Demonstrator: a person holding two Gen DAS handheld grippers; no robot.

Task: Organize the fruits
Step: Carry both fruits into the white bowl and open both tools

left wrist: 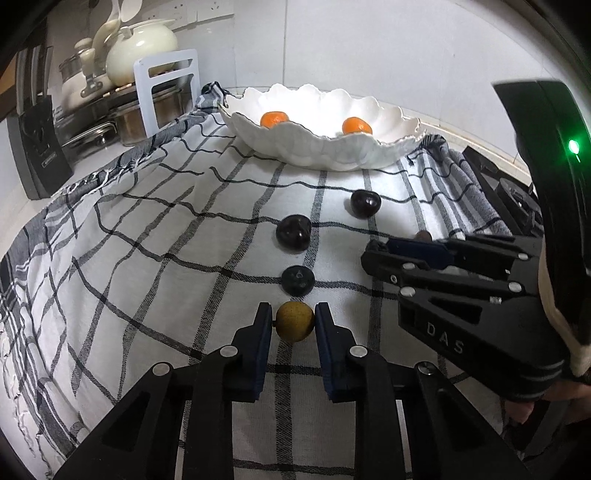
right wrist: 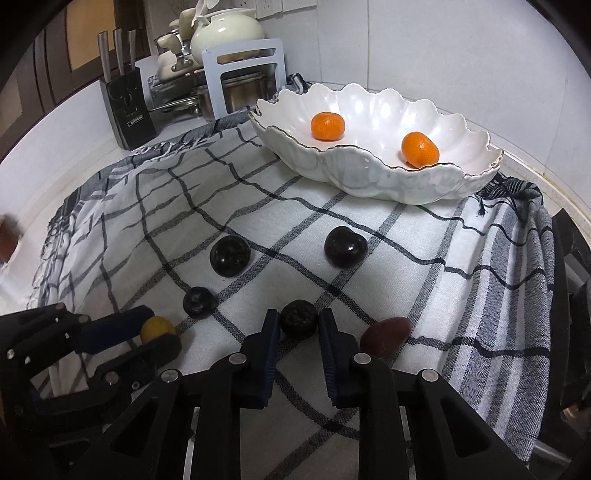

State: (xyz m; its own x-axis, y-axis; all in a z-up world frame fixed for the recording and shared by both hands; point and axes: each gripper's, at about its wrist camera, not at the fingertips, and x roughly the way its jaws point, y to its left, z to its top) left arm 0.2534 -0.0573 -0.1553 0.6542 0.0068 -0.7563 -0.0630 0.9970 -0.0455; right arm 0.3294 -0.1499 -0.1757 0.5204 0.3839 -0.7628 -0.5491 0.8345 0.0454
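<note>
On the checked cloth [left wrist: 147, 236] my left gripper [left wrist: 295, 321] is shut on a small yellow-brown fruit [left wrist: 295, 322], which rests on the fabric. My right gripper [right wrist: 298, 324] is shut on a small dark wrinkled fruit [right wrist: 298, 318], also down on the cloth. The white scalloped bowl [right wrist: 369, 181] at the back holds two oranges [right wrist: 327, 126] [right wrist: 420, 149]. Loose on the cloth lie two dark plums [right wrist: 230, 255] [right wrist: 345, 246], a dark blue berry [right wrist: 199, 302] and a reddish-brown date [right wrist: 386, 334]. The right gripper [left wrist: 373, 251] shows at the right of the left wrist view; the left gripper [right wrist: 162, 330] shows at lower left of the right wrist view.
A knife block [right wrist: 127, 110] stands at the back left. Behind it are steel pots [right wrist: 236, 94], a white rack [right wrist: 245, 74] and a cream teapot [right wrist: 227, 29]. A stove edge [left wrist: 509, 192] borders the cloth on the right. A tiled wall rises behind the bowl.
</note>
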